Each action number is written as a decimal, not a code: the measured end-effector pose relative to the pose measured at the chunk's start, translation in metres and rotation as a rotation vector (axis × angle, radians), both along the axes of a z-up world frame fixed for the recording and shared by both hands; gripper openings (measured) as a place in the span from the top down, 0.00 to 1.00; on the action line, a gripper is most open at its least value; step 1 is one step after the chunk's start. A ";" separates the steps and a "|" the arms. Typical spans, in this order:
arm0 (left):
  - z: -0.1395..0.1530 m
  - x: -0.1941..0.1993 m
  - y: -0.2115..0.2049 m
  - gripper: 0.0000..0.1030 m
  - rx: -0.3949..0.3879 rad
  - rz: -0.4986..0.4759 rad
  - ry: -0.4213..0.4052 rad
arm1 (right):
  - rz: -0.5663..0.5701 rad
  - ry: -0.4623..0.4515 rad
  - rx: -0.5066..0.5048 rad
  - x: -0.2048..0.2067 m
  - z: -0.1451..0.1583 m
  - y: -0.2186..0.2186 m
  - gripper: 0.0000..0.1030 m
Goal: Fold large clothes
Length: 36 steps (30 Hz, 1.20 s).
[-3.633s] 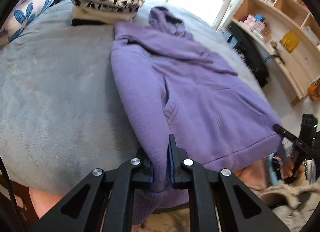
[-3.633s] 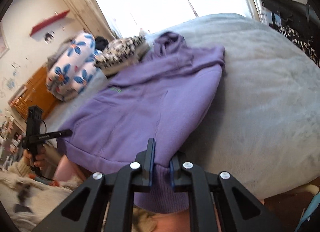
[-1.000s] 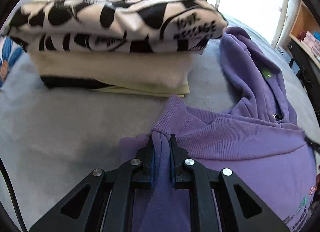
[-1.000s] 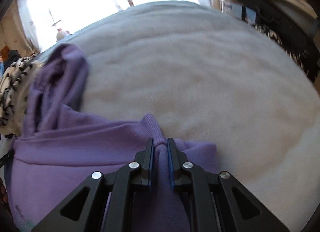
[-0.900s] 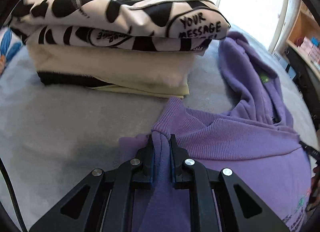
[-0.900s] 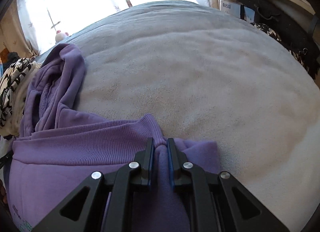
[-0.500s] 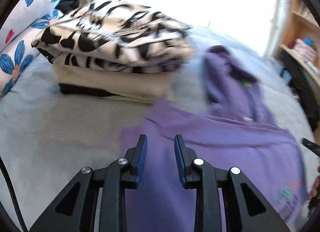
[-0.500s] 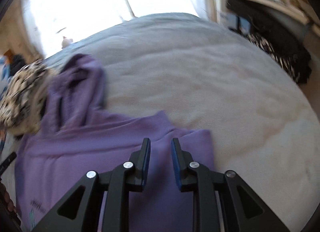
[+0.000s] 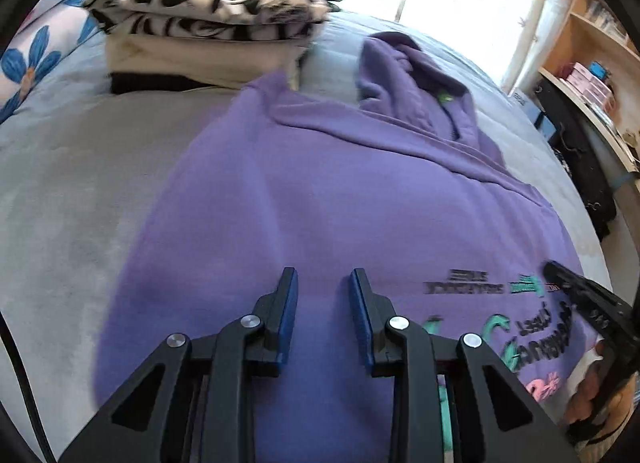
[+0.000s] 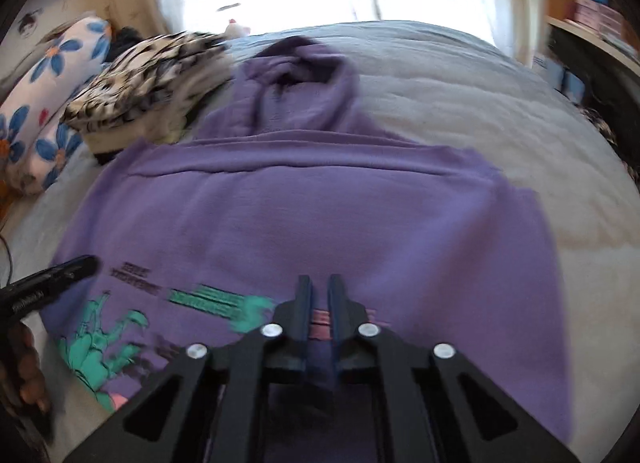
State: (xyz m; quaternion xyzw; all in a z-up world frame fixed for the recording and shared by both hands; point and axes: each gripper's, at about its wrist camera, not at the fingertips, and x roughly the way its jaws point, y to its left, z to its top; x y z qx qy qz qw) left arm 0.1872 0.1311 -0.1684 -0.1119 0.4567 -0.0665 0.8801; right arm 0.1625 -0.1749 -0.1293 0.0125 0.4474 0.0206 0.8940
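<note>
A purple hoodie (image 9: 328, 199) lies folded in half on the grey bed, its hem laid up near the hood (image 9: 404, 67) and its printed back facing up. It also shows in the right wrist view (image 10: 320, 219). My left gripper (image 9: 323, 283) is open and empty above the near left part of the hoodie. My right gripper (image 10: 319, 287) has its jaws a small gap apart with nothing between them, above the print (image 10: 216, 297). Each gripper appears at the edge of the other's view.
A stack of folded clothes (image 9: 208, 23) topped by a black-and-white garment sits at the far left of the grey bed (image 9: 76, 167). Flowered pillows (image 10: 44, 103) lie beyond it. Shelves (image 9: 592, 63) and dark items stand to the right.
Both grippers carried the hoodie's hem up to the hood end, let go of it and pulled back toward the near edge. Both now stand open and empty.
</note>
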 end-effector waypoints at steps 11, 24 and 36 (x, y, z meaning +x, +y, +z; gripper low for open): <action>-0.006 0.001 0.020 0.79 0.049 0.007 0.006 | -0.241 0.053 -0.039 -0.038 -0.013 -0.099 1.00; 0.022 -0.038 -0.005 0.59 0.051 0.013 0.113 | -0.163 0.073 0.135 -0.072 0.008 -0.044 0.95; 0.016 -0.067 -0.012 0.57 0.138 0.030 0.121 | -0.114 0.135 0.047 -0.082 -0.012 -0.019 0.95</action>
